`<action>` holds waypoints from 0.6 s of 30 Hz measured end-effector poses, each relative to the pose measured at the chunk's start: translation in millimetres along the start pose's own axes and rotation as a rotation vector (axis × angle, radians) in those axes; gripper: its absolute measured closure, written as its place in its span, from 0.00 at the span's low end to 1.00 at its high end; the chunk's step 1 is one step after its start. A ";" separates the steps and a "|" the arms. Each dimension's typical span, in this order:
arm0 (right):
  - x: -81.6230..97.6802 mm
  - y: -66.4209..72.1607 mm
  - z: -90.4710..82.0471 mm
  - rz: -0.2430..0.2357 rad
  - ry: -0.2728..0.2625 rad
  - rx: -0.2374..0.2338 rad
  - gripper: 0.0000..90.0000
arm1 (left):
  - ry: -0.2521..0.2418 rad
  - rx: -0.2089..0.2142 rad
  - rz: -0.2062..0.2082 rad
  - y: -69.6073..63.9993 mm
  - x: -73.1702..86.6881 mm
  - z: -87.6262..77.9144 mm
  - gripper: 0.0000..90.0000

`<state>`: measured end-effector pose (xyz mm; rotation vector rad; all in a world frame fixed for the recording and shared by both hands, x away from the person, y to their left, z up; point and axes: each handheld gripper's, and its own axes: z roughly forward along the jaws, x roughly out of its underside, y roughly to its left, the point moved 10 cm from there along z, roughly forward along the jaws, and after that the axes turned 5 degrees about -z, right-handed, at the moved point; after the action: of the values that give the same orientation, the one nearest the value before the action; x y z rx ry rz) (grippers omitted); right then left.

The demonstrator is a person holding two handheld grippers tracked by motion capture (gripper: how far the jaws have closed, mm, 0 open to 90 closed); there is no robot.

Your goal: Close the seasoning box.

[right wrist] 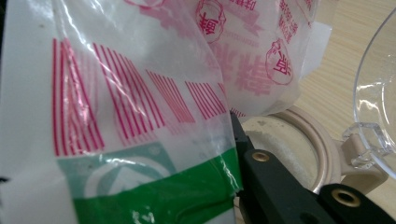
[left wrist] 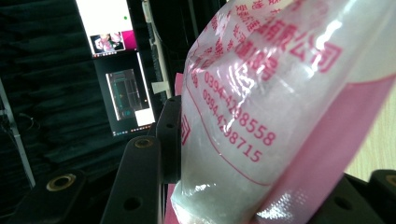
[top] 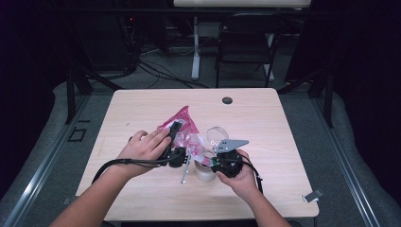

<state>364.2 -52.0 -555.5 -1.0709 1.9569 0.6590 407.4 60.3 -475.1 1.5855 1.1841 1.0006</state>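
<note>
Item: pink-printed plastic bag [top: 185,128], held over the open jar [top: 206,171] near the middle of your wooden table [top: 142,106]; your left gripper [top: 174,135] grips its far end and your right gripper [top: 218,160] is clenched on its near edge. The right gripper view adds the bag's green band, the jar's beige rim [right wrist: 312,140] and clear lid [right wrist: 373,93]; the left gripper view adds white grains, probably sugar. A metal spoon [top: 185,173] lies left of the jar; a folding chair [top: 246,40] stands beyond the table.
</note>
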 end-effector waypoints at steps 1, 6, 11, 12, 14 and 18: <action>-0.1 0.1 0.2 0.002 -0.002 0.001 1.00 | 0.001 0.000 0.001 0.1 0.1 -0.1 0.71; 0.0 0.1 0.3 0.003 -0.002 0.000 1.00 | 0.007 0.000 0.018 0.8 0.0 -1.2 0.71; 0.2 -0.1 0.4 0.002 0.000 -0.002 1.00 | 0.012 0.008 0.034 1.9 -0.1 -0.5 0.69; 0.2 -0.1 0.6 0.002 0.000 -0.001 1.00 | 0.013 0.010 0.033 2.0 -0.1 -0.3 0.69; 0.3 0.0 0.7 0.001 0.000 0.000 1.00 | 0.015 0.013 0.031 1.7 -0.2 -0.1 0.69; 0.8 -0.7 1.2 0.002 0.002 0.001 1.00 | 0.022 0.026 0.037 0.6 -0.1 0.2 0.69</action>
<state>365.0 -51.8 -556.9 -1.0701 1.9600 0.6580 407.7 60.1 -474.6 1.6259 1.1904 1.0325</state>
